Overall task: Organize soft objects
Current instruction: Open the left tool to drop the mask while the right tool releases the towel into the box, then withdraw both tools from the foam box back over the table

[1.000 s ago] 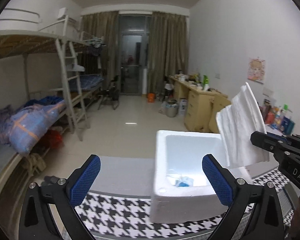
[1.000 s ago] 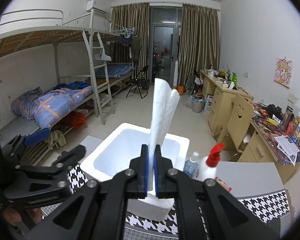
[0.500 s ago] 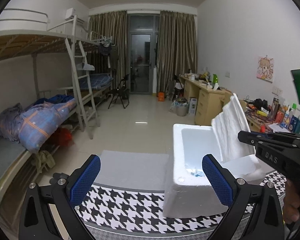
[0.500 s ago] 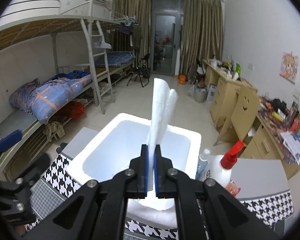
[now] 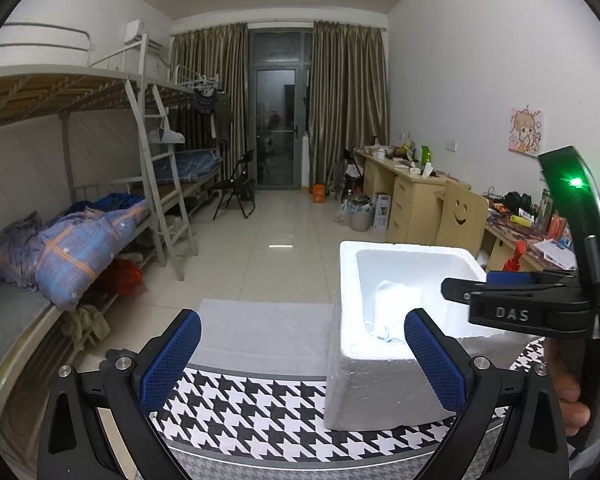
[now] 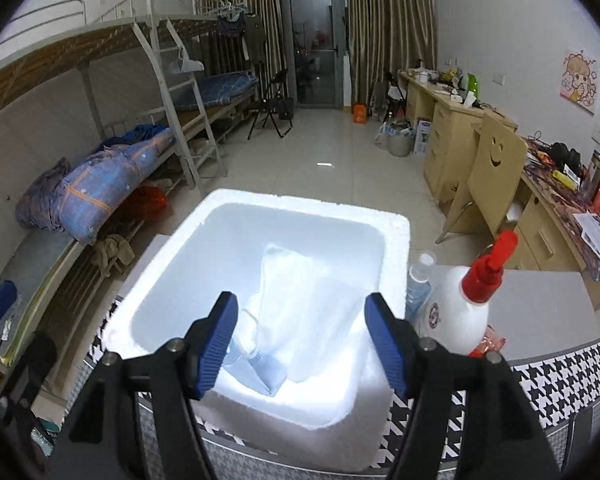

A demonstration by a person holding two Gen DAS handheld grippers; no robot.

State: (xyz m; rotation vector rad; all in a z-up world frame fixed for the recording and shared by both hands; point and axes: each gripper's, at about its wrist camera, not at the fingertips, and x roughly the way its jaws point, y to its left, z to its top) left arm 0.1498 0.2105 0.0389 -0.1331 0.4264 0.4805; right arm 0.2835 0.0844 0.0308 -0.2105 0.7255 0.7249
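A white foam box (image 6: 396,232) stands on the houndstooth tablecloth (image 5: 260,412). Inside it a folded white cloth (image 6: 304,300) leans against the near wall, beside a pale blue soft item (image 6: 260,372). My right gripper (image 6: 302,340) hovers over the box's near edge, its jaws opening, pads clear of the cloth. From the left wrist view, the right gripper (image 5: 480,286) reaches over the foam box (image 5: 380,380) from the right, held by a hand (image 5: 572,396). My left gripper (image 5: 300,360) stands open and empty, left of the box.
A white spray bottle with a red trigger (image 6: 464,308) and a small clear bottle (image 6: 418,280) stand right of the box. A grey mat (image 5: 260,328) lies behind the cloth. Bunk beds (image 5: 80,220) line the left wall, desks (image 5: 412,200) the right.
My right gripper went from shut on the upright white cloth to open; the cloth dropped into the foam box. The right gripper moved down and over the box. The left gripper stayed put.
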